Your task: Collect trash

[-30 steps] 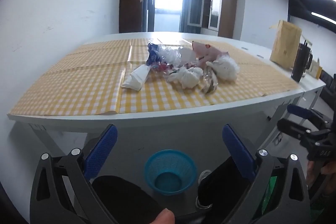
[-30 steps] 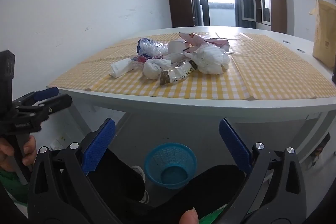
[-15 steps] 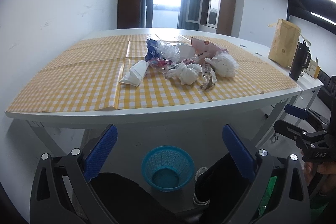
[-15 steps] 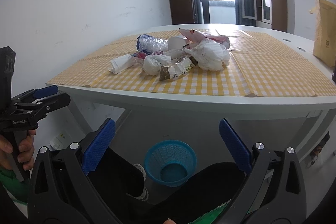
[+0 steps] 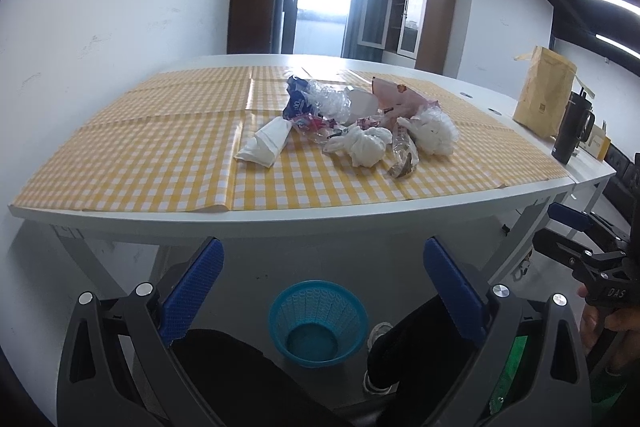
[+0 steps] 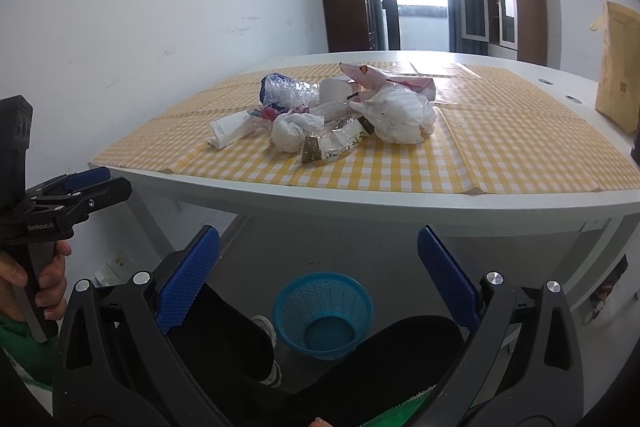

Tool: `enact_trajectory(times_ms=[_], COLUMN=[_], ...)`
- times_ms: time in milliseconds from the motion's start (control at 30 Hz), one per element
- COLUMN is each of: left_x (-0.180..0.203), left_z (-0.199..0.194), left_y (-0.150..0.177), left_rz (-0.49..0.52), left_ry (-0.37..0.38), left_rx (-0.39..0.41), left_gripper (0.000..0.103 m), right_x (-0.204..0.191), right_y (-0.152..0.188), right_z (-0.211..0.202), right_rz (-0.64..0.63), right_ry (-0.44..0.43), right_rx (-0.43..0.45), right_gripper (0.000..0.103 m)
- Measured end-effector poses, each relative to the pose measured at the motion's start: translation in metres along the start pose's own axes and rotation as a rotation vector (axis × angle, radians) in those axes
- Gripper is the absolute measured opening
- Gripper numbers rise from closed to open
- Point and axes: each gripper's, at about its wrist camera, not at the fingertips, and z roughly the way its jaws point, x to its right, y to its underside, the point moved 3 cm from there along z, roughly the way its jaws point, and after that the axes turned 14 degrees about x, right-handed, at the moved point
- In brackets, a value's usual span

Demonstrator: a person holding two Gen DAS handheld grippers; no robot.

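A pile of trash lies on the yellow checked tablecloth: a white folded wrapper, a crumpled white tissue, a white plastic bag, a clear bottle with blue label, a pink bag and a clear brown wrapper. A blue mesh bin stands on the floor under the table, also in the right wrist view. My left gripper is open and empty below the table edge. My right gripper is open and empty too.
A brown paper bag and a black mug stand at the table's right end. White table legs flank the bin. The person's dark-trousered legs are on either side of the bin.
Both grippers have risen a little, so the table top and trash show from higher up. Both stay open and empty.
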Motion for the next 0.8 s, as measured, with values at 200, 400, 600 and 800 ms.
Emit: enact_trajectory(times_ms=[200, 400, 600, 800], left_x=[0.0053, 0.0055, 0.002, -0.002], left_z=[-0.0046, -0.0018, 0.0023, 0.0042], left_y=[-0.0018, -0.0011, 0.0012, 0.0018], left_rz=[0.027, 0.03, 0.018, -0.004], left_ry=[0.012, 0.022, 0.015, 0.023], left_rx=[0.019, 0.013, 0.007, 0.005], left_gripper=[0.097, 0.097, 0.097, 0.097], right_x=[0.0024, 0.0026, 0.0035, 0.0045], right_y=[-0.0009, -0.0007, 0.0008, 0.0019], right_z=[-0.0001, 0.0006, 0.0019, 0.0033], right_rz=[-0.001, -0.018, -0.008, 0.001], right_ry=[0.014, 0.026, 0.008, 0.003], right_rx=[0.002, 0.0, -0.003, -0.007], right_gripper=[0.094, 0.094, 0.094, 0.094])
